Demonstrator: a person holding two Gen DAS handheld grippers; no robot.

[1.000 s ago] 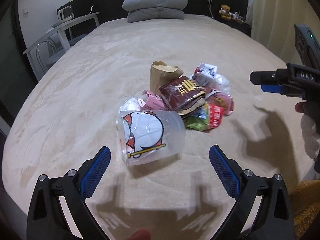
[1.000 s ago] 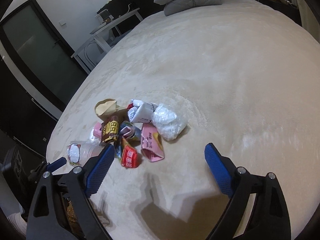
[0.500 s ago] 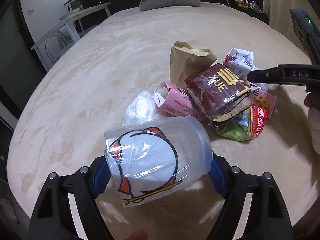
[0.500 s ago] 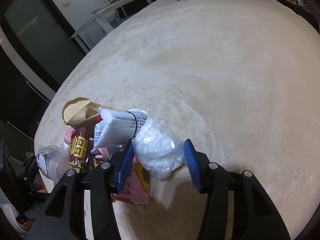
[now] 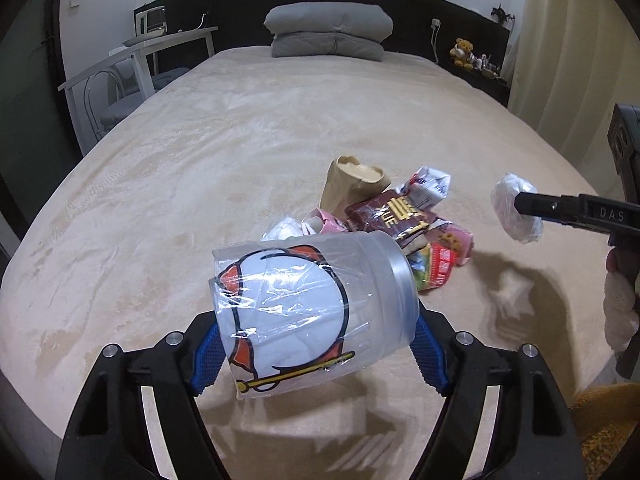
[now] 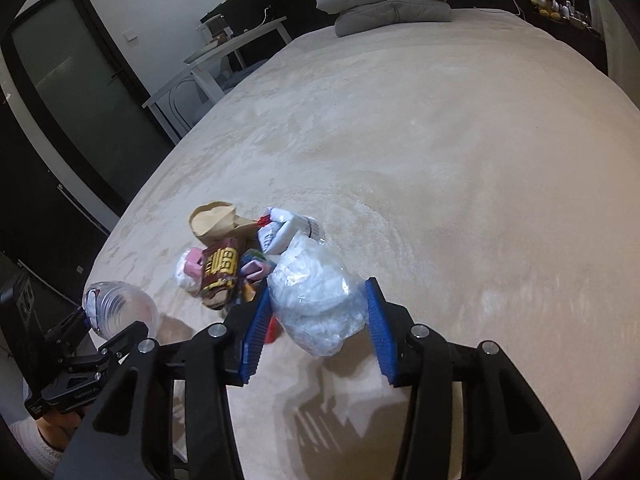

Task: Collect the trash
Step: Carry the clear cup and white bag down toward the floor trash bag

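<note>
My left gripper (image 5: 314, 354) is shut on a clear plastic jar (image 5: 308, 316) with a red and white cartoon label, held above the bed. The jar also shows in the right wrist view (image 6: 120, 312). My right gripper (image 6: 318, 330) is shut on a crumpled clear plastic bag (image 6: 320, 304), lifted off the bed; the bag also shows in the left wrist view (image 5: 516, 212). A pile of trash (image 5: 396, 220) lies on the beige bed cover: a brown paper bag (image 5: 352, 184), a dark red wrapper (image 5: 392, 212), a pink carton (image 5: 320, 222), a white carton (image 5: 430, 188).
The bed cover (image 5: 240, 152) stretches wide around the pile. Grey pillows (image 5: 328, 32) lie at the headboard. A white desk and chair (image 5: 132, 76) stand left of the bed. A teddy bear (image 5: 462, 52) sits on the right shelf. A dark door (image 6: 76, 92) is at left.
Both grippers went from open to shut on their items: left on the jar, right on the plastic bag. Both items have since been lifted up off the bed, away from the pile.
</note>
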